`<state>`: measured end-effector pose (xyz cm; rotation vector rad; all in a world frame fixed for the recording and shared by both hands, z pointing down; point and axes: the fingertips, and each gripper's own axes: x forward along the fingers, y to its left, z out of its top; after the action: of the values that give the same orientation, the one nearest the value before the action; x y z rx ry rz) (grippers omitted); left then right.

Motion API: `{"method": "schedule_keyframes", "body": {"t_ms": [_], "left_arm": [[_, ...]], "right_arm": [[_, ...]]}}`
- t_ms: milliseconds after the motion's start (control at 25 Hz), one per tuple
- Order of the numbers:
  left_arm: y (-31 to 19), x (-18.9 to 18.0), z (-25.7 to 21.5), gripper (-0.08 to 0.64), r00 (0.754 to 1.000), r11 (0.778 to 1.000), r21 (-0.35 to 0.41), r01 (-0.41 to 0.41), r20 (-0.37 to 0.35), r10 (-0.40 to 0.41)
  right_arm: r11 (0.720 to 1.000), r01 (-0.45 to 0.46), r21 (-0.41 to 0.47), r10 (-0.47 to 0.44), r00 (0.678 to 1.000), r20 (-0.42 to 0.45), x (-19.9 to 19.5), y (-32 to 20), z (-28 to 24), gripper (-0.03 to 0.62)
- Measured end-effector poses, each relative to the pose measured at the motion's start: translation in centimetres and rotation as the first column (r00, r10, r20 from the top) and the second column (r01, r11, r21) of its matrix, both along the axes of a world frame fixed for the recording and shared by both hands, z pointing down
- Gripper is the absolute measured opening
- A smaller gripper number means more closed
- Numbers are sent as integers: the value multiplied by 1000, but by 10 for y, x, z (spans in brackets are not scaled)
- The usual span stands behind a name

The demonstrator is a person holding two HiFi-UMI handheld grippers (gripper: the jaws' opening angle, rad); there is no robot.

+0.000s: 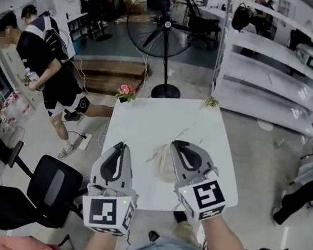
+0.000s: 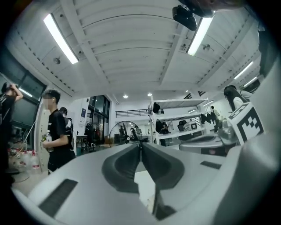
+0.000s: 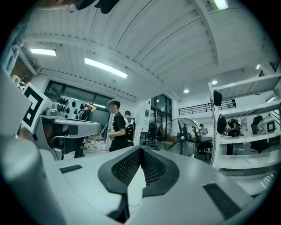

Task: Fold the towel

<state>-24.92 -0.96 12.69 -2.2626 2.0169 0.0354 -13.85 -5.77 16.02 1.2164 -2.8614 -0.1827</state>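
- Both grippers hover level above the white table (image 1: 146, 120), low in the head view's frame.
- The left gripper (image 1: 121, 144) has its jaws pressed together, nothing between them; its own view shows the tips meeting (image 2: 140, 144).
- The right gripper (image 1: 174, 143) is the same: mesh pads closed tip to tip and empty (image 3: 140, 149).
- The towel (image 1: 166, 163) lies folded in a small pale bundle on the table at frame centre, partly hidden behind the right gripper.
- A standing fan (image 1: 166, 24) is at the top centre.
- A person in black (image 1: 45, 62) stands at the upper left.
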Motion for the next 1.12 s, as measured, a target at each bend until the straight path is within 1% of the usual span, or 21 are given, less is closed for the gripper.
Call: {"method": "schedule_keyframes", "body": {"t_ms": [240, 480, 720, 840, 1120], "left_arm": [[8, -6, -7, 17, 1000, 999, 22, 25, -8, -24], [14, -6, -9, 17, 1000, 999, 33, 22, -7, -21], [18, -7, -8, 17, 1000, 999, 28, 24, -5, -24], [19, -7, -3, 17, 1000, 1000, 12, 24, -5, -24], [19, 1, -2, 15, 1000, 1000, 16, 12, -1, -12]], "right_arm": [[1000, -7, 13, 8, 1000, -29, -1, 7, 0, 14], [1000, 0, 17, 1, 999, -34, -6, 14, -1, 12], [1000, 6, 24, -5, 999, -36, -11, 19, -4, 12], [1000, 9, 26, -8, 999, -36, -11, 21, -3, 12], [1000, 2, 26, -1, 999, -38, -6, 21, -3, 12]]}}
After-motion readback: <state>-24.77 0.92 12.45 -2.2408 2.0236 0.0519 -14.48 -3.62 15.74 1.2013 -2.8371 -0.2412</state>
